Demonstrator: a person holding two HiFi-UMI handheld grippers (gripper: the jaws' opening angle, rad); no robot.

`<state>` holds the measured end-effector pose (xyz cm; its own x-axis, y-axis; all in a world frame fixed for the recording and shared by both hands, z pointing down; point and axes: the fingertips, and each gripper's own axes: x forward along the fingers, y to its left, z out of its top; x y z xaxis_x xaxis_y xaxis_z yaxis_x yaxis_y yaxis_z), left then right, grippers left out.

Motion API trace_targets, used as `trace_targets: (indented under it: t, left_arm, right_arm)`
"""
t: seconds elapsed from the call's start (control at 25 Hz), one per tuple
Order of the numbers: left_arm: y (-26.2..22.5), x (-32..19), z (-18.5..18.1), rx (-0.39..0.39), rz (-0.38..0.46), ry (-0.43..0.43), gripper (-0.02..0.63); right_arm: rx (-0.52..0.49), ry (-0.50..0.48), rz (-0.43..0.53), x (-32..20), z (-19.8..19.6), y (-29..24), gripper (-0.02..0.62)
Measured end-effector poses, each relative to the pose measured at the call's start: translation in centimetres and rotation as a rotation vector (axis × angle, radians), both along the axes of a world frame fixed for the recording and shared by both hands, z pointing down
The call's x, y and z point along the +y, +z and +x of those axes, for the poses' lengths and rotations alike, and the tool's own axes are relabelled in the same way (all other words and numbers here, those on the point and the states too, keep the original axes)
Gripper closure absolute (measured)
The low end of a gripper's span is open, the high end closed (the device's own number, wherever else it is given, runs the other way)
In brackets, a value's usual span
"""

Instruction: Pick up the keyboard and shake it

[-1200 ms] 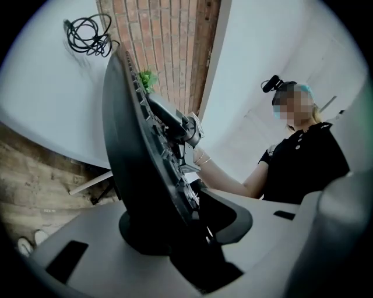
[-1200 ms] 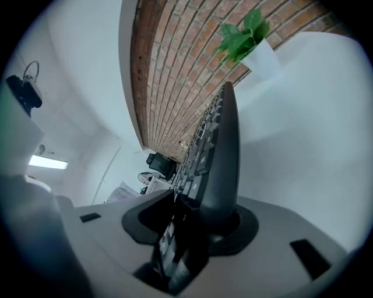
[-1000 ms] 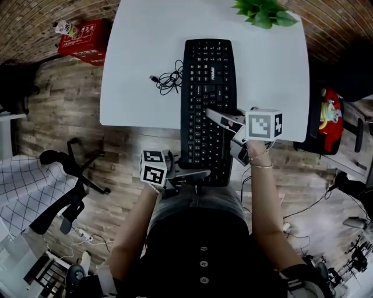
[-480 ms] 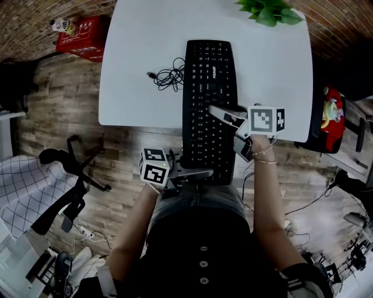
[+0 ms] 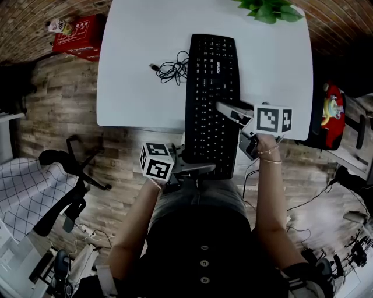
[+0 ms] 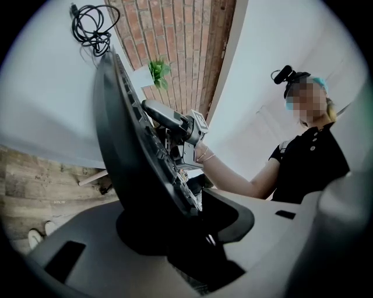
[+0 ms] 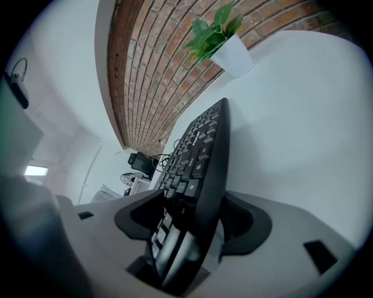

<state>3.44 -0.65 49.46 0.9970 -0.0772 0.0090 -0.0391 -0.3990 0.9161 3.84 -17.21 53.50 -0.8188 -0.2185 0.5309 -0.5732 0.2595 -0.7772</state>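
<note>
The black keyboard (image 5: 213, 99) lies lengthwise on the white table (image 5: 140, 99), its near end overhanging the front edge. My left gripper (image 5: 197, 162) straddles that near end; in the left gripper view the keyboard (image 6: 128, 151) leans on one jaw with a thin gap at the other. Its jaws (image 6: 186, 227) have just been opening. My right gripper (image 5: 233, 125) straddles the keyboard's right edge. The right gripper view shows the keyboard (image 7: 201, 157) loose between wide jaws (image 7: 192, 224) that have just been opening.
A coiled black cable (image 5: 172, 67) lies on the table left of the keyboard. A potted plant (image 5: 268, 10) stands at the far edge. A red box (image 5: 73, 35) and an office chair (image 5: 70, 174) are on the wooden floor at the left.
The keyboard has slid away from me, further onto the table. Both grippers moved with it, and the right one's jaws have spread wider.
</note>
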Motion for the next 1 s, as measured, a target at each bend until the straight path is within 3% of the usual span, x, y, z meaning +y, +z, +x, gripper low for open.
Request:
trace_targets:
  t: [0.2, 0.4, 0.72, 1.0]
  left_arm:
    - [0.9, -0.4, 0.0, -0.02, 0.005, -0.016, 0.433]
    - [2.2, -1.8, 0.0, -0.047, 0.006, -0.051, 0.434]
    - [5.6, -2.8, -0.9, -0.134, -0.006, -0.056, 0.442]
    - [6.2, -2.5, -0.5, -0.098, -0.02, -0.071, 0.448]
  right_arm:
    - [0.057, 0.03, 0.013, 1.5, 3.0, 0.1, 0.331]
    - [0.034, 0.065, 0.023, 3.2, 4.9, -0.6, 0.331]
    - [0.013, 0.043, 0.052, 4.8, 4.5, -1.0, 0.333]
    - [-0.005, 0.006, 0.087, 6.7, 3.2, -1.2, 0.333]
